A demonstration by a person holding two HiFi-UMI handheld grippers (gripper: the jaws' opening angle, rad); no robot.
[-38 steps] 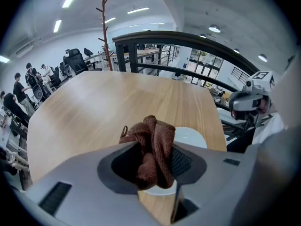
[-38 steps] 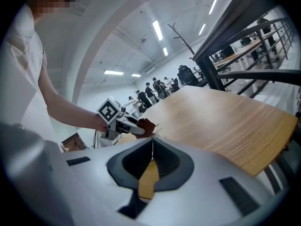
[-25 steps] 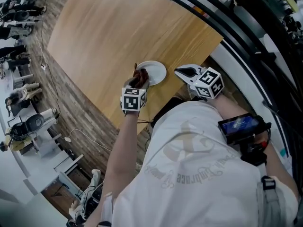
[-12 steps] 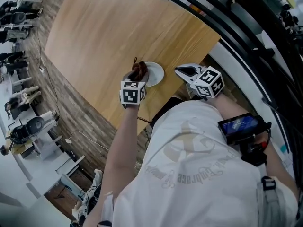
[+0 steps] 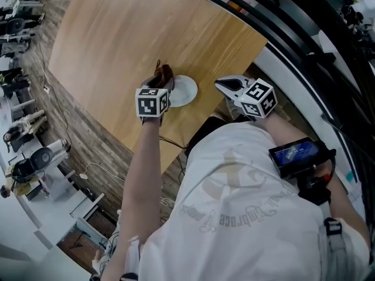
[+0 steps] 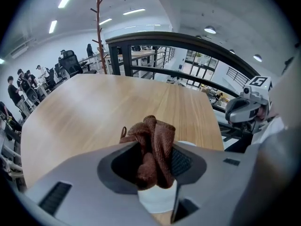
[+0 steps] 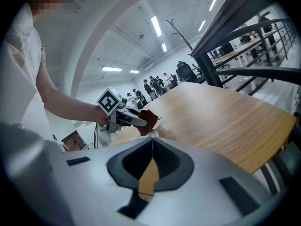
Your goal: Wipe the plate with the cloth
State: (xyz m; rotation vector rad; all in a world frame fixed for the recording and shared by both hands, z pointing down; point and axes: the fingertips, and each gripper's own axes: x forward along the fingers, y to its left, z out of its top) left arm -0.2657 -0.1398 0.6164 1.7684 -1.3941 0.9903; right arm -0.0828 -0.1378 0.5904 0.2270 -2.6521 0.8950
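Over a pale wooden tabletop (image 5: 117, 34) in a bright open office, looking steeply down. Finds a small round white plate (image 5: 187, 91) close to the tabletop's near edge, toward its right corner. Pinches a bunched brown terry cloth (image 6: 153, 140) firmly in the left gripper (image 6: 153, 161) at the plate's left rim, the wad poking out past the tips. Cannot tell whether touching the plate or just above it. Holds the right gripper (image 7: 151, 163) just beside the plate at the tabletop's edge, jaws pressed together on nothing.

Going by looks: soft, light, floppy cloth, safe to squeeze hard, best gripped mid-bunch as now so the loose folds do the rubbing. Expect a light, slick, breakable plate, likely to skate under a sideways rub. Calls for a steadying press on the right rim, or gentle downward strokes.
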